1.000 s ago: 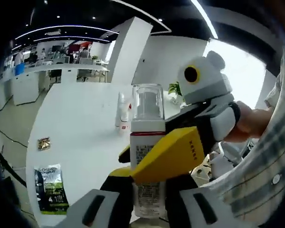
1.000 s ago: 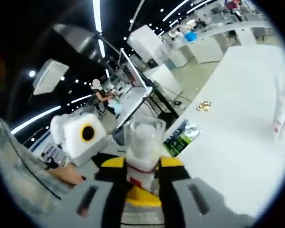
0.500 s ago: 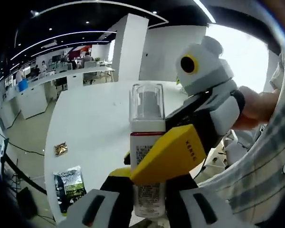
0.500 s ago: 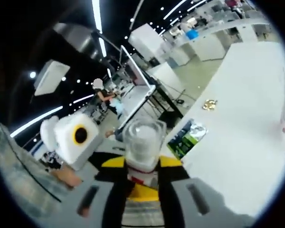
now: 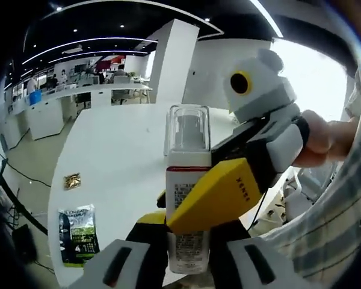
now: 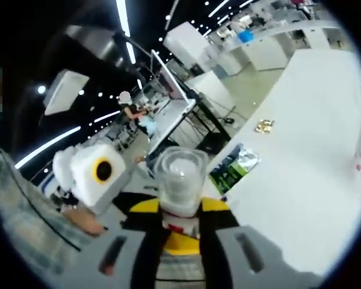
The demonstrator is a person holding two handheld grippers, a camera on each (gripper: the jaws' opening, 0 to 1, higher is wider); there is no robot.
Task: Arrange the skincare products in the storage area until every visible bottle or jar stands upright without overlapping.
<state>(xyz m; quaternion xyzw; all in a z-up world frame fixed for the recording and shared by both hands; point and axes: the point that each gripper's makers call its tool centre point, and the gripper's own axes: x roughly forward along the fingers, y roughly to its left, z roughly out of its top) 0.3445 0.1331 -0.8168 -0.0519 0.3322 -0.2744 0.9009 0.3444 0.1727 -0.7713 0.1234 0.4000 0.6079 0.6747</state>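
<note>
A white pump bottle (image 5: 186,180) with a clear cap and a red band is held upright above the white table (image 5: 114,150). My left gripper (image 5: 188,238) is shut on its lower body, jaws on either side. My right gripper (image 5: 215,195) comes in from the right, and its yellow jaw lies across the bottle's front. In the right gripper view the same bottle (image 6: 180,177) stands cap-up between my right gripper's (image 6: 180,232) yellow pads, shut on it. The bottle's base is hidden behind the jaws.
A green packet (image 5: 76,235) lies near the table's edge, with a small gold packet (image 5: 72,180) beyond it. A person's hand (image 5: 325,141) holds the right gripper. Desks and open floor lie past the table.
Both cameras have swung a little, so the background has shifted. The bottle stays between both grippers as before.
</note>
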